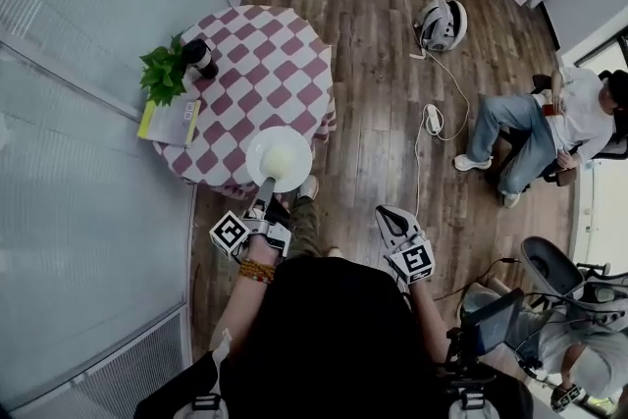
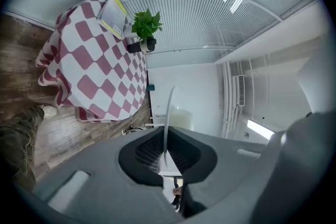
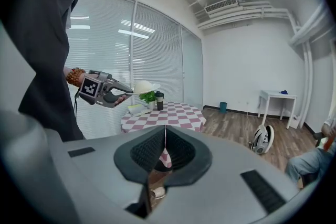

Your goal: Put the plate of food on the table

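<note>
Your left gripper [image 1: 263, 189], tight on the plate [image 1: 257, 144] rim, pale food [image 1: 282, 159] aboard, near table [image 1: 265, 64]; your right gripper [image 1: 388, 214], jaws together, empty.

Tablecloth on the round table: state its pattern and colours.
The tablecloth is checked in dusky red and white, clearest in the head view.

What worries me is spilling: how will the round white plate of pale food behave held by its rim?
The round white plate looks stiff: no sag in the left gripper. Pinched at one rim edge only, it could tip. The pale food mound might slide if tilted.
</note>
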